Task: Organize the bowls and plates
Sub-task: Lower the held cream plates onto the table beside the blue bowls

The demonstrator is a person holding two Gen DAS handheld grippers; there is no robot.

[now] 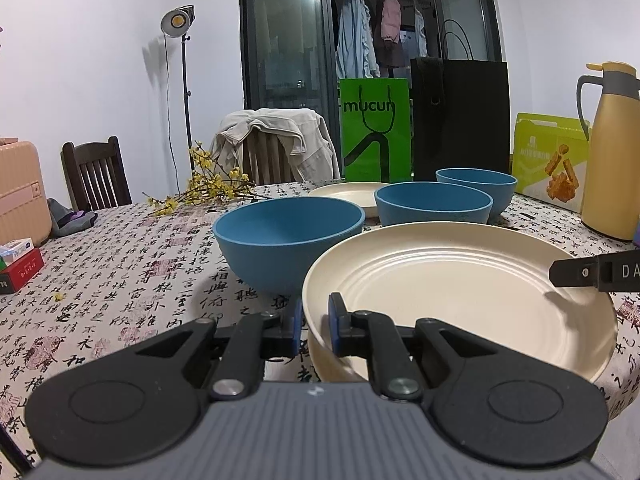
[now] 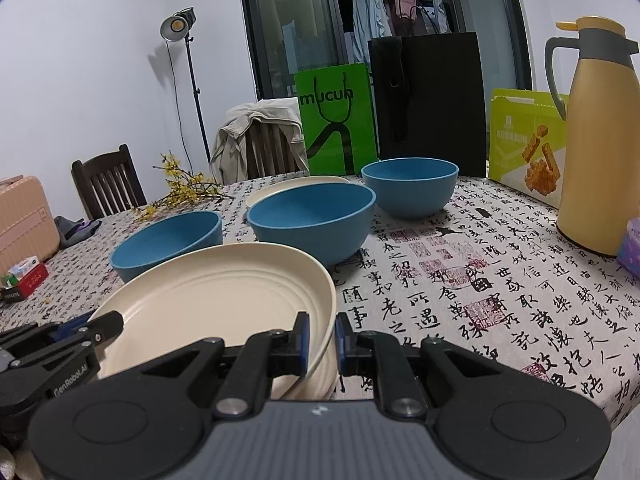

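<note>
- Left gripper (image 1: 315,322) pinches the left rim of the cream plate (image 1: 460,280).
- Right gripper (image 2: 322,336) pinches its right rim.
- Plate sits atop another plate (image 2: 316,376), near three blue bowls (image 2: 312,224).

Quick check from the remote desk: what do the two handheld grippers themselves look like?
Both match: the left gripper and right gripper have black linkage arms with silver pivot bolts, round black discs at the base, a ribbed grey body and blue pads on the fingers. White "GenRobot.AI" lettering marks the left one's side in the right wrist view.
</note>
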